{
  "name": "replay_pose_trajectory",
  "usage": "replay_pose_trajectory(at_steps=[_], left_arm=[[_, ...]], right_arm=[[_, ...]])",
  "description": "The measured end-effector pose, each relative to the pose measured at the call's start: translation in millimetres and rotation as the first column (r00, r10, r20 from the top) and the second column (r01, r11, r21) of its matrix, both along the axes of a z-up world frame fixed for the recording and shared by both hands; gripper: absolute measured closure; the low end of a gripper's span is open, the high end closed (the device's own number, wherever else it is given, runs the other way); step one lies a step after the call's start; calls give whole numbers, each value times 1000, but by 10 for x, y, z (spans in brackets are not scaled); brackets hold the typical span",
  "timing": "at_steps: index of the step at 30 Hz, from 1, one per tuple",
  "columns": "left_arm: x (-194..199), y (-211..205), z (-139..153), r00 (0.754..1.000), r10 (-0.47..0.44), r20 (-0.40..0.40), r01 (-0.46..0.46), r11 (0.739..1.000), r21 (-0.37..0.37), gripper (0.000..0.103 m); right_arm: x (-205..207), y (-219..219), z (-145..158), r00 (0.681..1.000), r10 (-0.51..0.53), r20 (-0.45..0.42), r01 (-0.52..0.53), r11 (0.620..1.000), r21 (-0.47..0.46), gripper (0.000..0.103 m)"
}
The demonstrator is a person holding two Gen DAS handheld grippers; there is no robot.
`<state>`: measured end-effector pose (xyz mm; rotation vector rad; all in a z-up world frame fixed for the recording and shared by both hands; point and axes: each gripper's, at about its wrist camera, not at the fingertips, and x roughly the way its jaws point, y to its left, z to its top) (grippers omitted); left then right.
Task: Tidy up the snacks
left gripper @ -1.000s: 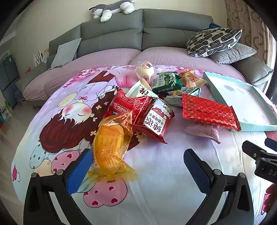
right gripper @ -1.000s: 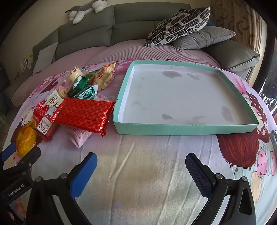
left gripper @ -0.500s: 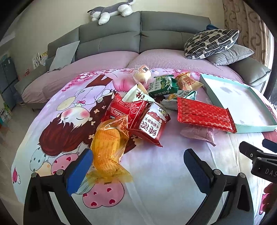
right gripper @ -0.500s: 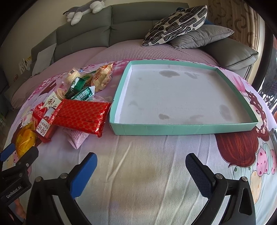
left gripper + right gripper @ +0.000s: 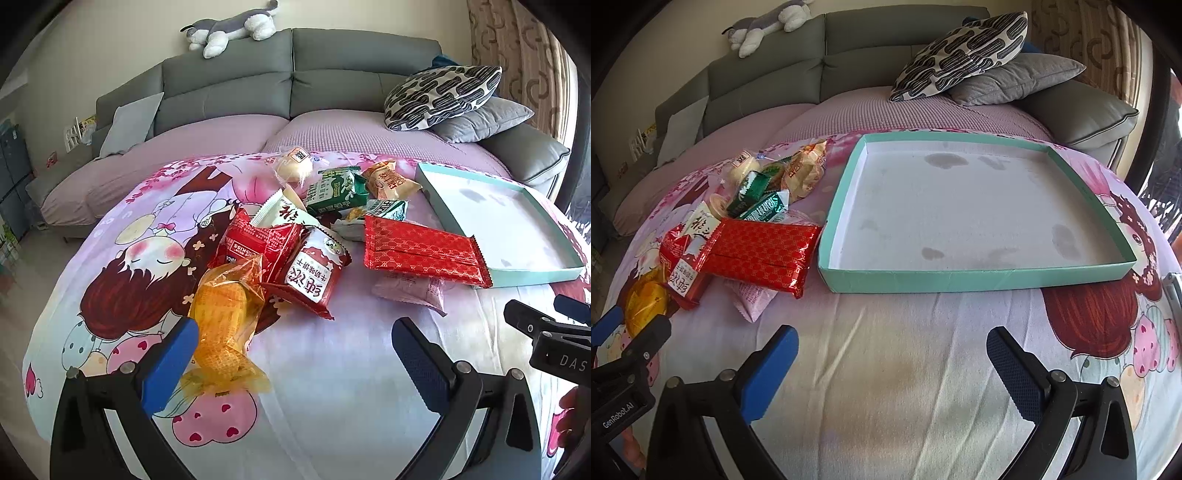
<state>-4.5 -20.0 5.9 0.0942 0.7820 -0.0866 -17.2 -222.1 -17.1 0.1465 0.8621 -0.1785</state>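
A heap of wrapped snacks lies on a cartoon-print cloth. Nearest my open left gripper is an orange-wrapped cake; its left finger stands beside that wrapper. Behind it lie a red-and-white biscuit pack, a flat red patterned packet, a pink pouch and green packs. An empty teal-walled tray sits right of the heap. My right gripper hovers open over bare cloth in front of the tray, holding nothing.
A grey sofa with a patterned cushion and a grey cushion runs behind the table. A plush toy lies on the sofa back. The cloth drops off at the table's round edges.
Both grippers have drawn back and risen slightly, so the snacks and tray look a little farther away. Neither gripper has taken hold of anything, and no snack has moved.
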Motion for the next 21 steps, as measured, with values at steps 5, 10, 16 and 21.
replay_pose_trajectory(at_steps=[5,10,16,21], left_arm=[[-10,-4,19,1000,-6,0,6,1000,-9,0],[-23,-11,61,1000,-13,11,13,1000,-13,0],[-37,9,118,1000,-14,25,15,999,-28,0],[-43,39,150,999,-9,41,10,999,-36,0]], right_arm=[[-16,-5,30,1000,-1,11,1,1000,4,0],[-22,-7,56,1000,-4,20,4,1000,6,0],[-28,0,67,1000,-1,26,1,1000,6,0],[-30,-2,70,999,-2,35,2,1000,10,0]])
